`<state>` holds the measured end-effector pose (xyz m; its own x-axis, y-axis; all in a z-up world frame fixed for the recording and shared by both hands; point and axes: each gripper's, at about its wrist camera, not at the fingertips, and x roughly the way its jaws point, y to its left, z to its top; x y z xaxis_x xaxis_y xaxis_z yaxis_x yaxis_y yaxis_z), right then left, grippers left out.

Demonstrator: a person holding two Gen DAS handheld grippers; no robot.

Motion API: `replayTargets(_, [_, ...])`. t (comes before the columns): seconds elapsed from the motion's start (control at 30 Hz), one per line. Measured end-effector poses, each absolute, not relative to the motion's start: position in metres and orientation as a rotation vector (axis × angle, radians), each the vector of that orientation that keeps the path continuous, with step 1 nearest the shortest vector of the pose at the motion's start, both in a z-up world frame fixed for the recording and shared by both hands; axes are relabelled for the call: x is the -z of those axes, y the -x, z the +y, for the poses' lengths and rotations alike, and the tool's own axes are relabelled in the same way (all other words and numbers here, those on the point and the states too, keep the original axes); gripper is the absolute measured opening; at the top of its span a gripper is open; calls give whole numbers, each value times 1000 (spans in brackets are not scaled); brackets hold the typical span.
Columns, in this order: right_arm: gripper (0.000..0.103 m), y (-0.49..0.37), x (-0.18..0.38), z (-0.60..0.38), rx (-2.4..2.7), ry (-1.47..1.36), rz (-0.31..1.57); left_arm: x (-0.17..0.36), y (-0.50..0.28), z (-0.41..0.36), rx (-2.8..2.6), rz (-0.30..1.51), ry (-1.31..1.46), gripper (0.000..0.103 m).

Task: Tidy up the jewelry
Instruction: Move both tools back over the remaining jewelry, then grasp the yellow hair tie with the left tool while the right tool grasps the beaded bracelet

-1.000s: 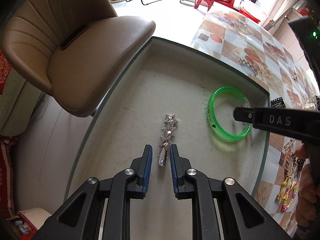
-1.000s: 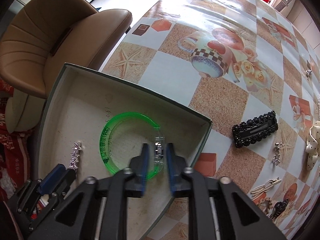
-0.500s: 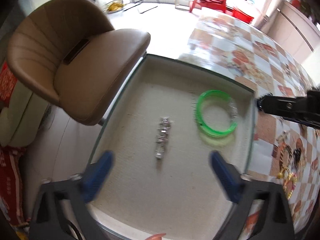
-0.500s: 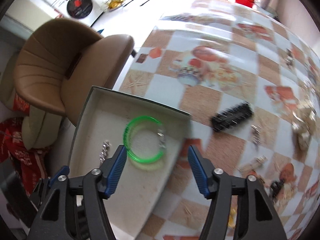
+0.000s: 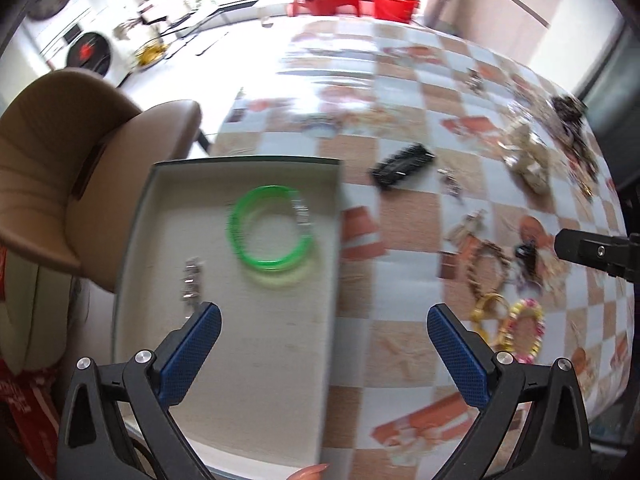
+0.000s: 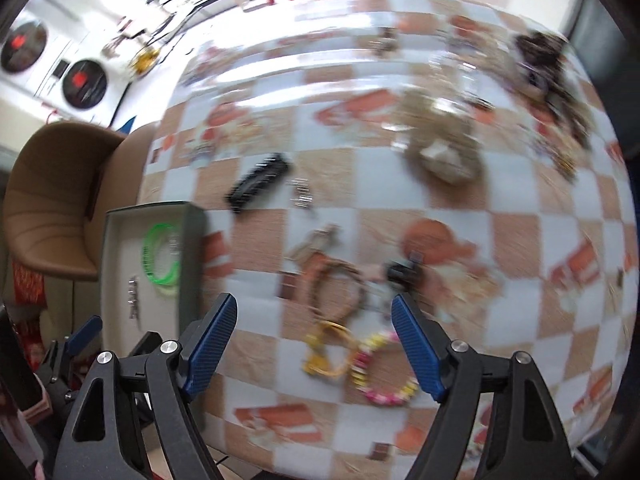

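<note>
**Both grippers spread wide, nothing held**

Left gripper [image 5: 324,322] gapes over the box's right wall, empty. Right gripper [image 6: 314,318] likewise wide and empty, above loose pieces near the table's near edge. Green bangle [image 5: 270,234] lies flat in the box [image 5: 334,248] toward its far right corner; silver star clip [image 5: 192,280] near the left wall, apart from it. Black beaded clip [image 6: 258,182] on the tablecloth [image 6: 520,320] beyond the box (frames blurred).
</note>
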<state>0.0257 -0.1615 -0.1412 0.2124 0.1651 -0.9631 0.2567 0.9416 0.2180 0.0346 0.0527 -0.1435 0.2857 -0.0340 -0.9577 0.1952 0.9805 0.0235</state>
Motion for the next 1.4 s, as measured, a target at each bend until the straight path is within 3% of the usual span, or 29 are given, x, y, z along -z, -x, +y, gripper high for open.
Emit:
replayTargets(0.37, [84, 23, 168, -227, 200, -428, 1433, 169, -20, 1, 242, 1348, -206, 103])
replayTargets(1.0, [84, 37, 240, -207, 246, -270, 1542, 232, -25, -46, 332, 1445, -298, 103])
replayTargets(1.27, [76, 37, 245, -198, 251, -178, 1503, 242, -27, -59, 346, 1442, -325, 93])
replayTargets(1.4, [56, 36, 241, -177, 228, -152, 1485, 238, -21, -67, 382, 1435, -324, 80])
